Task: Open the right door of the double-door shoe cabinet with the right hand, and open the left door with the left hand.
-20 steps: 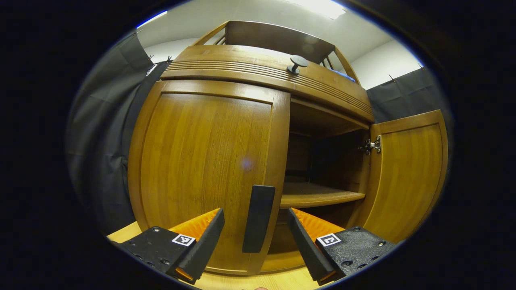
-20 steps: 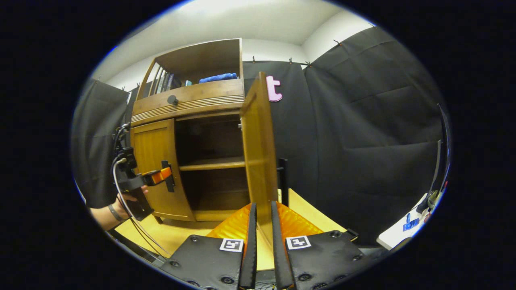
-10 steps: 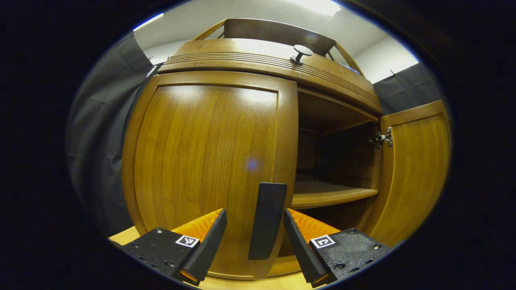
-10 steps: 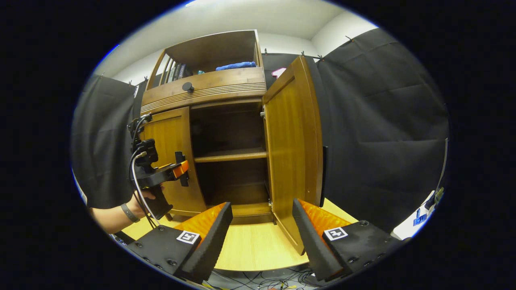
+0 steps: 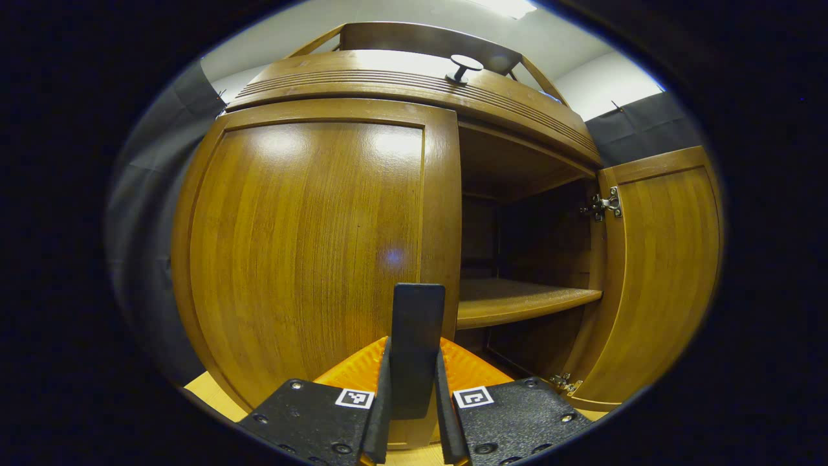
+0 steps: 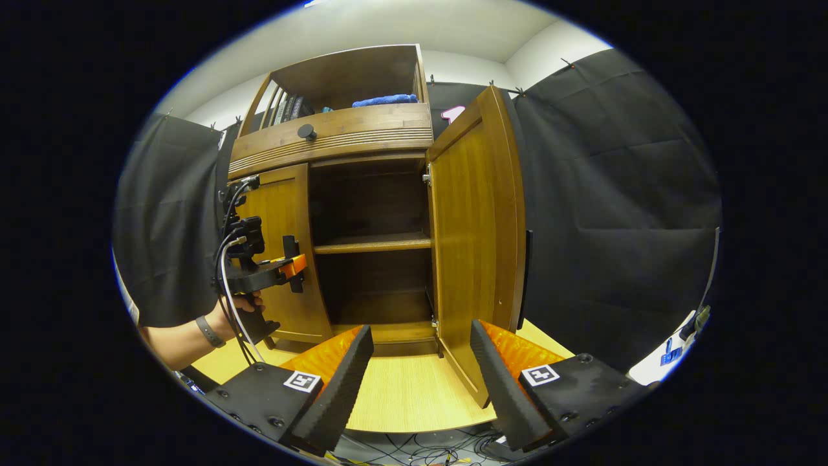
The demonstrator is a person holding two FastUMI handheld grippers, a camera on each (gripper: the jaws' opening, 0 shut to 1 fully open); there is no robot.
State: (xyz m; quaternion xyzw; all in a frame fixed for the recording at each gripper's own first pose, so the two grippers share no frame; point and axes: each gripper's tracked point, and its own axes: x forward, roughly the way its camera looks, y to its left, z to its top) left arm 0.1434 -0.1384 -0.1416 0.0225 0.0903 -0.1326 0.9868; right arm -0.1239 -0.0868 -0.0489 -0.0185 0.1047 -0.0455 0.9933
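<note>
On wooden floor [image 6: 401, 395], shoe cabinet [image 6: 336, 149], black cloth [image 6: 614, 213]

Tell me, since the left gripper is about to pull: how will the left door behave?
The left door looks like a stiff wooden panel, so it should swing rigidly rather than flex. Its glossy face seems slippery, but the left gripper clamps the handle. Hinges like the right door's suggest a smooth arc.
</note>
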